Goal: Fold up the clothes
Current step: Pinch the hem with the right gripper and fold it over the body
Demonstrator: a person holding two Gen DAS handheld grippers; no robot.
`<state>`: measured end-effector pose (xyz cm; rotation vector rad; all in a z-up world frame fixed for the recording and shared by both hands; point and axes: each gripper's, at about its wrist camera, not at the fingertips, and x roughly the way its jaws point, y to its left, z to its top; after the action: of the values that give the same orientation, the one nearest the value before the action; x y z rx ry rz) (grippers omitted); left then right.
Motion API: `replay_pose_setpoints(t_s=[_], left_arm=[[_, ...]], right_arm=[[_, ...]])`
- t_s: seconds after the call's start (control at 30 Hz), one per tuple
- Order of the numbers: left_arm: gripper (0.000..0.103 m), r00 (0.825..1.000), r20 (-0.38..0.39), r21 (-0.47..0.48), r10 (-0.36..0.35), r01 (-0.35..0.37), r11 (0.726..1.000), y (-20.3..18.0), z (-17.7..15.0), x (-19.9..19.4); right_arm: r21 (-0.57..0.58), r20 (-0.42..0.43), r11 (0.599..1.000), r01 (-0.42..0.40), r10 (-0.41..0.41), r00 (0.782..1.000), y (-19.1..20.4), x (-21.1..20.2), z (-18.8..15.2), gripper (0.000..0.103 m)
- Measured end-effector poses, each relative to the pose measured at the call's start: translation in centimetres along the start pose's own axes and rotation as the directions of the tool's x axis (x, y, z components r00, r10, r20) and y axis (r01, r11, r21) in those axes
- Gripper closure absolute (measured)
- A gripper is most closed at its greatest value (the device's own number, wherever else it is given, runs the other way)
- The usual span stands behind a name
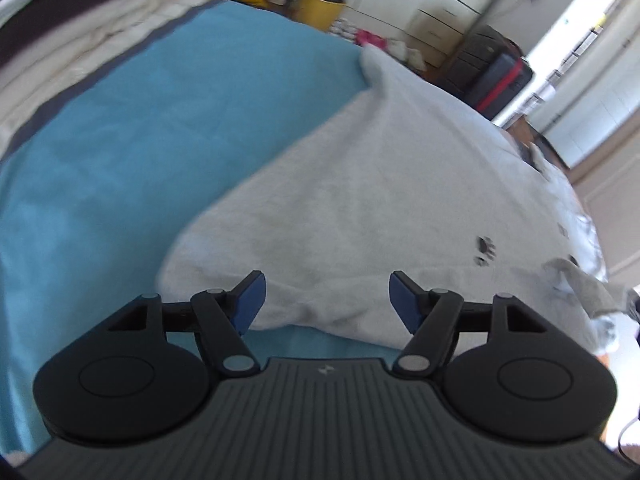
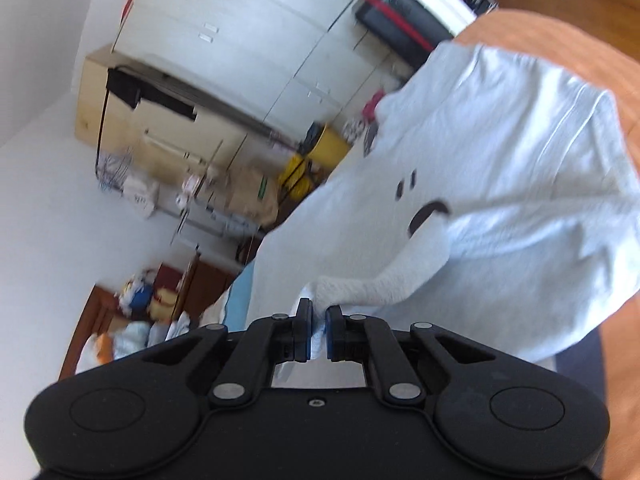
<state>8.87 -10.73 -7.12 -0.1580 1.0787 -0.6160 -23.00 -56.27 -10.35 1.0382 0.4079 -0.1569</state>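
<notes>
In your left wrist view, the left gripper (image 1: 326, 300) has its fingers (image 1: 251, 300) spread wide, with nothing between the blue pads; they hover over the near hem of the white garment (image 1: 380, 184), and whether they touch the cloth cannot be told. The garment lies spread on the blue sheet (image 1: 104, 152) of the bed, its long axis running from your fingers up toward the far edge, where it narrows to a point near the bed's far corner. Small dark prints sit on its right part, and a grey piece of cloth (image 1: 580, 284) lies at the right edge of the bed. Cream bedding (image 1: 80, 52) is bunched along the bed's left side. In your right wrist view, the right gripper (image 2: 318, 334) has its fingers (image 2: 303, 334) nearly together, clamped on a bunched fold of the white garment (image 2: 500, 168). From the pinch the cloth rises and fans out to the upper right, lifted clear of the wooden floor (image 2: 616, 76) behind it, with dark printed marks at mid-cloth. White cabinets (image 2: 224, 40) and a yellow bin (image 2: 330, 146) stand beyond.
</notes>
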Motion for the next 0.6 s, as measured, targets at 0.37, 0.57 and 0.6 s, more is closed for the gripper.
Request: replay_pose_setpoints(t_s=[0.37, 0.57, 0.6], left_arm=[[0.033, 0.999, -0.019, -0.237, -0.033, 0.028, 0.971, 4.6, -0.8, -0.1], [0.028, 0.999, -0.048, -0.249, 0.007, -0.019, 0.968, 4.6, -1.7, 1.2], [0.023, 0.999, -0.041, -0.273, 0.025, -0.035, 0.961, 4.9, -1.7, 1.4]], right_arm=[[-0.134, 0.258, 0.977, 0.168, -0.129, 0.958, 0.3, -4.9, 1.3, 0.094], [-0.160, 0.272, 0.965, 0.206, -0.158, 0.949, 0.9, -4.9, 1.2, 0.094], [-0.162, 0.270, 0.964, 0.209, -0.160, 0.949, 0.9, -4.9, 1.3, 0.094]])
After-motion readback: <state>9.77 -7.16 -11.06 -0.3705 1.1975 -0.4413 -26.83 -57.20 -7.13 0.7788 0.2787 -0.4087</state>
